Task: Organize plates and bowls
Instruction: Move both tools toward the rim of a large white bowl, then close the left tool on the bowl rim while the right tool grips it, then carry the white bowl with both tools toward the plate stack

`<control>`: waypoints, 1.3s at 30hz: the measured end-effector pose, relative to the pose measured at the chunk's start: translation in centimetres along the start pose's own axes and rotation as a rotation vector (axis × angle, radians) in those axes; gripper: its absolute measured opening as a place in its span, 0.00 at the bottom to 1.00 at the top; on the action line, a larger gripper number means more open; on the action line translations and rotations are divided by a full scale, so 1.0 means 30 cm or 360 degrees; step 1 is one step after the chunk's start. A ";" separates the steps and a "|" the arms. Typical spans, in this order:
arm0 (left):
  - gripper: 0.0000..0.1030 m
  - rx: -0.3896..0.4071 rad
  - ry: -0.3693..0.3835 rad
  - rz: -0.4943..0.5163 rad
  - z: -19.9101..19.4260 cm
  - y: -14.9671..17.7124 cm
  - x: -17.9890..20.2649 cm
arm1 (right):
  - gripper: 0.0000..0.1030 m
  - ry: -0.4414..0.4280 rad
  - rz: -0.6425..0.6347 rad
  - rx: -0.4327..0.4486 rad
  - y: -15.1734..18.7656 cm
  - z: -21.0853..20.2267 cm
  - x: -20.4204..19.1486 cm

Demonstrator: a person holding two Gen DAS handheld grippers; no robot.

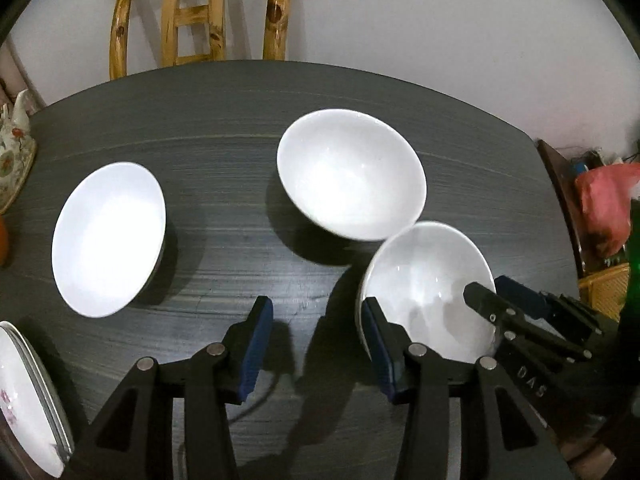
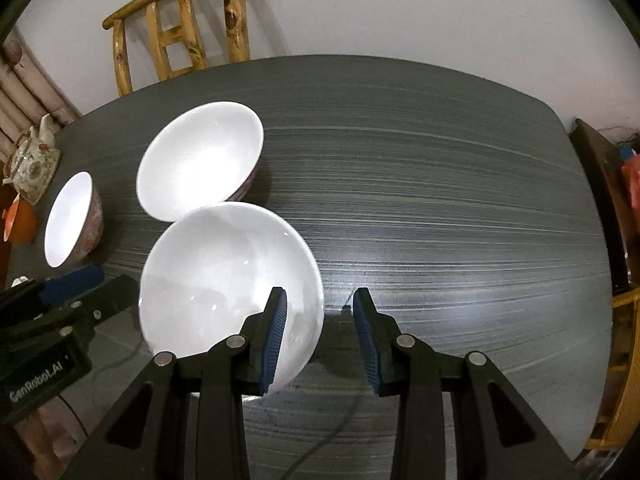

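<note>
Straddling rim of nearest glossy white ceramic bowl [image 2: 224, 280] at 5 o'clock: right gripper [image 2: 320, 320] spread, unpinched; left gripper [image 1: 316, 332] spread, empty.

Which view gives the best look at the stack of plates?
The left wrist view, and only partly: the stack of plates sits at the lower left edge of the dark table, cropped by the frame, with layered rims and a small floral mark visible. The right wrist view shows no plates at all, only the bowls.
</note>
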State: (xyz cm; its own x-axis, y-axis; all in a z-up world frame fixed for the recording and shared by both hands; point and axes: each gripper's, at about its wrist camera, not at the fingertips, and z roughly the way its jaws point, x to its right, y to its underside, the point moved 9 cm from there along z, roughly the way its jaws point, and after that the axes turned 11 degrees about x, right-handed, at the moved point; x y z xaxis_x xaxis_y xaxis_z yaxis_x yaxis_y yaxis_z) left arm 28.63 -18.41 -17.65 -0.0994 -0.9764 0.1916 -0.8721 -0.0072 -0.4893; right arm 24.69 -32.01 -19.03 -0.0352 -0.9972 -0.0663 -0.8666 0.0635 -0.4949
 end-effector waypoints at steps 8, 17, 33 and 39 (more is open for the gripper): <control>0.46 -0.0061 0.0047 -0.0035 0.037 0.043 0.003 | 0.25 -0.0027 0.0008 -0.0025 0.008 0.030 0.003; 0.43 -0.0131 0.0098 -0.0103 0.083 0.062 0.004 | 0.14 -0.0053 0.0033 -0.0057 0.026 0.045 -0.003; 0.08 -0.0165 0.0128 -0.0015 0.070 0.109 0.010 | 0.08 -0.0092 -0.0004 -0.0081 0.063 0.040 -0.051; 0.07 -0.0195 0.0098 -0.0001 0.009 0.172 -0.067 | 0.07 -0.0161 -0.0018 -0.0107 0.124 0.008 -0.126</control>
State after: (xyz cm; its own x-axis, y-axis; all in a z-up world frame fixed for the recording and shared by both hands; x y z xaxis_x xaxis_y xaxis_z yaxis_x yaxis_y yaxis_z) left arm 24.47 -16.54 -20.79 -0.1248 -0.9612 0.2458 -0.9237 0.0221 -0.3824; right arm 21.70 -27.99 -20.83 0.0225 -0.9885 -0.1498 -0.8982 0.0458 -0.4372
